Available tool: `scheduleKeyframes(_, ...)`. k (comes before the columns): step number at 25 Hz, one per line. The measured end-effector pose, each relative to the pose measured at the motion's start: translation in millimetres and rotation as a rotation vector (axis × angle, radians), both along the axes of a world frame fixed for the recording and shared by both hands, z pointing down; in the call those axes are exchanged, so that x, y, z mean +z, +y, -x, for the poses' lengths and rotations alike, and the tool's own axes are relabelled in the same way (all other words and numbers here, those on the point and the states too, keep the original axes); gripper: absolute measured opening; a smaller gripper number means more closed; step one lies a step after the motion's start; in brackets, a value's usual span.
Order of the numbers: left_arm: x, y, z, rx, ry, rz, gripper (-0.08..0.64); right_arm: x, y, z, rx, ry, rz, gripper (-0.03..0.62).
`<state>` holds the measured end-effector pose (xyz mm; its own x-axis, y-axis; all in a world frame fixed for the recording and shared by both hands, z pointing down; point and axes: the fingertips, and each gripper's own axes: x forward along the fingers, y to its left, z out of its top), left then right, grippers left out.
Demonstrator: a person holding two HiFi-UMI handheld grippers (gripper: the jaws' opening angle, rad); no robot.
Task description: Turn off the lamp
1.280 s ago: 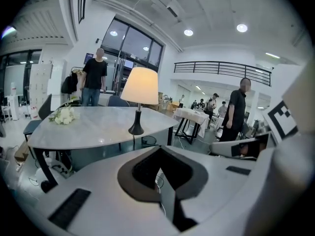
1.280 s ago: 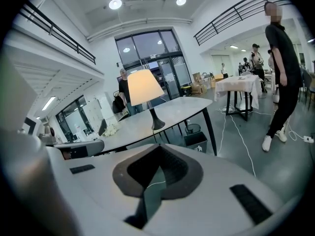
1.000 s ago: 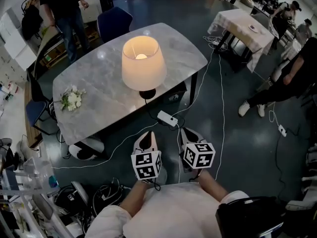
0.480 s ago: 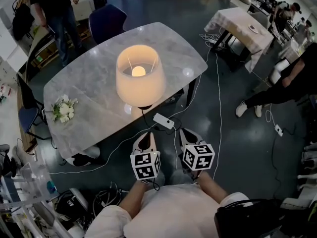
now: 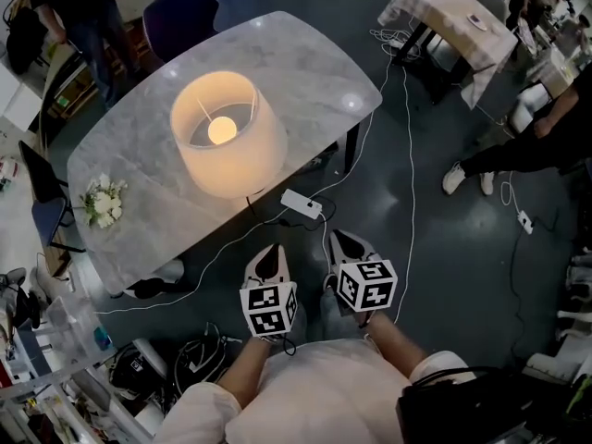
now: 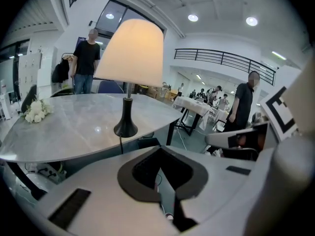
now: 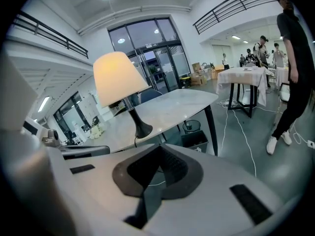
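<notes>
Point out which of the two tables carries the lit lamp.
The large grey marble-topped table; the lamp stands on it, shade glowing. The smaller cloth-covered table at upper right in the head view bears none.

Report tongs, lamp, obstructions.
Left tongs and right tongs shut, empty. Cream-shaded, black-based lamp lit on grey marble table. White rectangular box ahead of tongs, at table edge.
</notes>
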<state>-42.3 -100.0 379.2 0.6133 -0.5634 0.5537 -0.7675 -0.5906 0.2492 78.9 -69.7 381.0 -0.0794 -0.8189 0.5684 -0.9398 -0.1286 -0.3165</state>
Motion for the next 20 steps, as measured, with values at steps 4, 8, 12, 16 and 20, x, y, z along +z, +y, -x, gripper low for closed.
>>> scheduleKeyframes(4,7.8,-1.2,-15.1,0.011,-0.034,0.008,-0.009,10.5,-6.1,-15.2,-0.011,-0.025,0.006,-0.002)
scheduleKeyframes(8,38.4,3.0,-29.4,-0.011,-0.056,0.031,-0.009,43.9,-5.9,-30.4,-0.050,-0.044,0.026,-0.002)
scheduleKeyframes(12,91.5,6.5,-38.9,-0.016,-0.117,0.057,-0.009,93.0,-7.7,-36.2,-0.090,-0.074,0.043,-0.002)
scheduleKeyframes(16,151.9,-3.4,-49.3,-0.040,-0.147,0.080,-0.009,155.2,-19.3,-38.5,-0.144,-0.105,0.052,-0.002)
scheduleKeyframes(20,214.6,-14.9,-45.3,-0.125,-0.155,0.121,-0.009,217.8,-24.4,-34.8,-0.177,-0.147,0.062,-0.002)
